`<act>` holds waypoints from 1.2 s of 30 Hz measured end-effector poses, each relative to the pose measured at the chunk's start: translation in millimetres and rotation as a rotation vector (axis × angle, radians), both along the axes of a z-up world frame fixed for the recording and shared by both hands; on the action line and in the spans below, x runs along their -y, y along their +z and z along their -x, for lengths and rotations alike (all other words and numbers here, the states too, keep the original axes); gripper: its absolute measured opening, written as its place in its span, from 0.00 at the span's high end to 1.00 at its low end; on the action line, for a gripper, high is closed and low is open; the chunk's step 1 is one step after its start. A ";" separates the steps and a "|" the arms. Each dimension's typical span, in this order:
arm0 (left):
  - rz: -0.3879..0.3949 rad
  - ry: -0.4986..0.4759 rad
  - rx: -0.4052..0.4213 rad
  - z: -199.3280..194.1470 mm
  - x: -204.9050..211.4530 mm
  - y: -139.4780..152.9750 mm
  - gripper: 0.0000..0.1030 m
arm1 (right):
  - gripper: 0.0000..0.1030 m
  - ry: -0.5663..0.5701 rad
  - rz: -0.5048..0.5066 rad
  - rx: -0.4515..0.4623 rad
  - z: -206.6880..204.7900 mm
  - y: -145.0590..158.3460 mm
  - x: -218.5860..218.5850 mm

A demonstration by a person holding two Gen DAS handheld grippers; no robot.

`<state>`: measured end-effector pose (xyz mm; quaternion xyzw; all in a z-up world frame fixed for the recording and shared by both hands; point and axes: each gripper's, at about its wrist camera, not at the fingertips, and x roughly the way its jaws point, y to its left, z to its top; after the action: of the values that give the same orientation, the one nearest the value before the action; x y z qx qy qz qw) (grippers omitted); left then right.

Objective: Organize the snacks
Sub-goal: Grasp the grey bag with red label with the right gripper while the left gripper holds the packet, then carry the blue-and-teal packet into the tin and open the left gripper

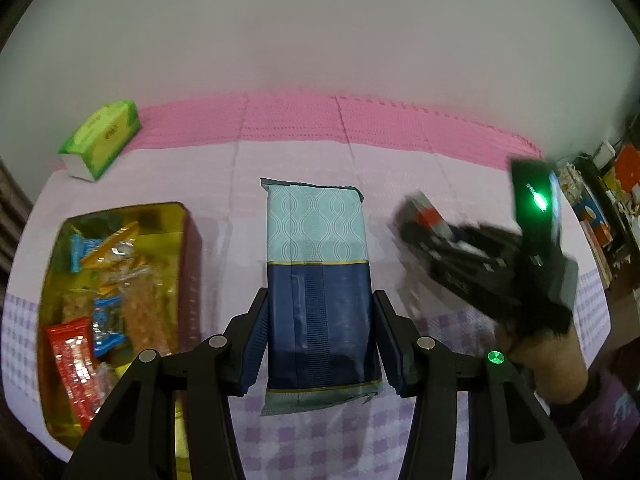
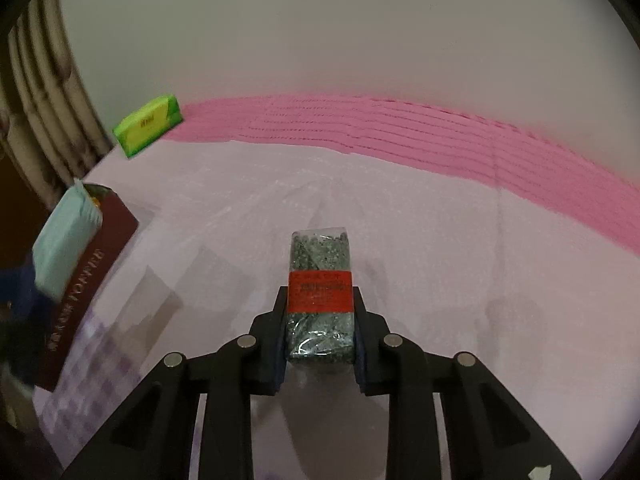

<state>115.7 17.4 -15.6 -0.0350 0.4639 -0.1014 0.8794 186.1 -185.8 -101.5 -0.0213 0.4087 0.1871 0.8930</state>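
While both tongs carry snacks above the worktop (image 2: pixel 400 200), the left tongs (image 1: pixel 320 332) clamp a blue-and-teal packet (image 1: pixel 318 280) just right of the gold tin (image 1: pixel 188 240); the right tongs (image 2: pixel 320 332) grip a dark bar (image 2: pixel 320 300). Next, judging by this, each needs lowering into the tin.

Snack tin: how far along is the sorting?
Done: the gold tin already holds several wrapped snacks. In hand: the left claw grips a blue-and-teal packet, the right claw a clear seed-like bar with a red label. Left: both still need placing.
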 end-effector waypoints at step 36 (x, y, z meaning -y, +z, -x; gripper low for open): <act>-0.071 0.150 0.053 34.8 -104.7 9.8 0.51 | 0.76 -0.142 0.098 0.021 36.6 -10.9 1.6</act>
<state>80.9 122.0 -5.8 -0.0359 0.4400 -0.0198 0.8971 149.4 -187.3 -112.3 -0.0378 0.4084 0.1028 0.9062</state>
